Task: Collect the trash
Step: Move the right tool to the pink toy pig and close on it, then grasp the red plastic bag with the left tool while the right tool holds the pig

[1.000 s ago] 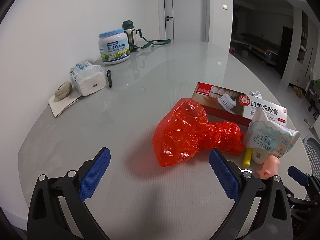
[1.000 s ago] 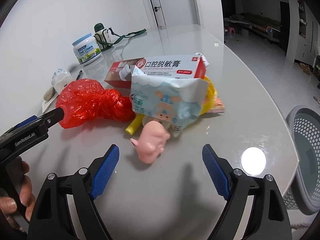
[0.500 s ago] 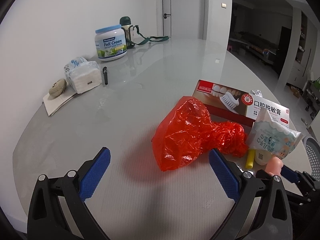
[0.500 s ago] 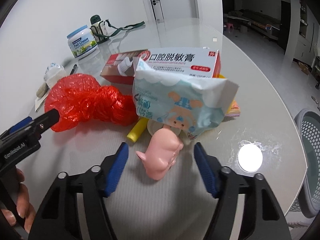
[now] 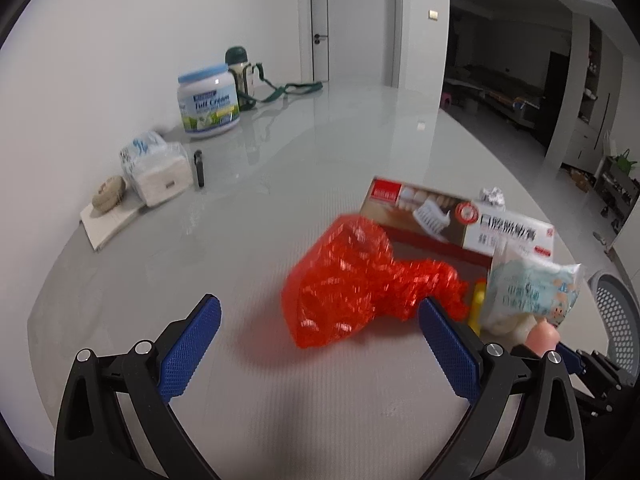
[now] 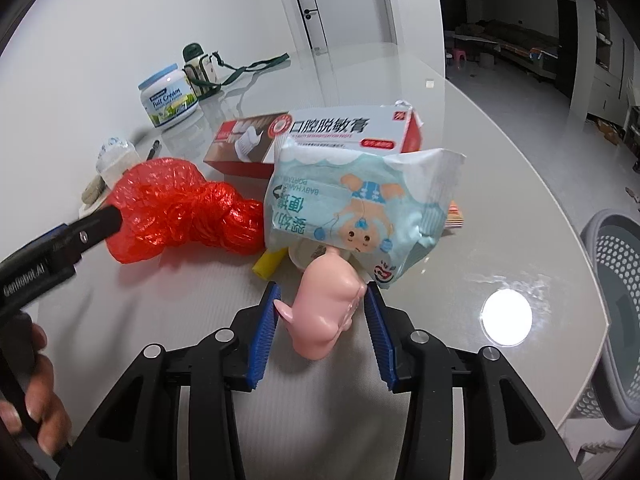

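A pile of trash lies on the grey table [image 6: 500, 200]: a red plastic bag [image 5: 352, 280] [image 6: 180, 208], a toothpaste box [image 6: 320, 136] [image 5: 460, 220], a baby-wipes pack [image 6: 360, 208] [image 5: 528, 288], a yellow tube [image 6: 268, 266] and a pink pig toy [image 6: 328, 312]. My right gripper [image 6: 320, 300] has its blue pads on both sides of the pig toy, touching or nearly touching it. My left gripper [image 5: 320, 320] is open and empty just in front of the red bag.
A grey perforated bin [image 6: 616, 312] [image 5: 616, 312] stands off the table's right edge. At the far left stand a milk-powder tub [image 5: 208, 104], a green bottle with strap [image 5: 240, 76], a tissue pack [image 5: 156, 168], a lighter [image 5: 199, 168] and a pad with a round object [image 5: 108, 200].
My right gripper has moved forward and its jaws have narrowed around the pink pig toy. The left gripper has shifted slightly and stays open.
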`<move>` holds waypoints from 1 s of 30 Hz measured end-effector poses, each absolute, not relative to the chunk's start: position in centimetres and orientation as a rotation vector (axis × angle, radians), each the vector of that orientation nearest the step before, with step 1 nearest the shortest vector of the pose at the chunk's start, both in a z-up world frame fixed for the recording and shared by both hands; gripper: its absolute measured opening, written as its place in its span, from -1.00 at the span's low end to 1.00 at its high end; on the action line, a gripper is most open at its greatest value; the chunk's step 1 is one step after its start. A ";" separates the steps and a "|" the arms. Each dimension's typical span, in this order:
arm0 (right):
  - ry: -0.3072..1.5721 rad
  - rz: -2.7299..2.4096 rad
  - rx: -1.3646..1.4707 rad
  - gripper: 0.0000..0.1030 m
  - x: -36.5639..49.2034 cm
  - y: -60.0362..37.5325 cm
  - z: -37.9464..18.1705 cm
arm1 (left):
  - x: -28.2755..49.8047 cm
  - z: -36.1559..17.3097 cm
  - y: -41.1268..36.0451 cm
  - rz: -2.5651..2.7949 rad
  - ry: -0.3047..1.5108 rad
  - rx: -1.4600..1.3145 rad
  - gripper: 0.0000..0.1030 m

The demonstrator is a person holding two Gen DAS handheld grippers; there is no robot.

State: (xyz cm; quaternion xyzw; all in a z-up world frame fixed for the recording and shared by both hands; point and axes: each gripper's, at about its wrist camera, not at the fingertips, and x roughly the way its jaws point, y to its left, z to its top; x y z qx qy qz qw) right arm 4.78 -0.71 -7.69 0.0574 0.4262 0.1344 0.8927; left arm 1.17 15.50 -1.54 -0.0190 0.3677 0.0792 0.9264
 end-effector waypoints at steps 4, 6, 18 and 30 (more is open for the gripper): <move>0.868 0.290 0.131 -0.18 3.9 -1.8 -6.8 | 1.1 0.3 15.5 0.165 0.712 -0.028 0.88; 0.863 0.294 0.134 -0.18 3.3 -2.4 -6.3 | 1.0 1.1 15.3 0.165 0.691 -0.021 0.88; 0.813 0.251 0.171 -0.18 0.9 -5.9 -4.3 | 0.3 0.5 13.3 0.125 0.700 -0.028 0.88; 0.817 0.233 0.213 -0.18 1.2 -7.6 -4.6 | 3.9 -2.6 13.4 0.140 0.756 -0.092 0.88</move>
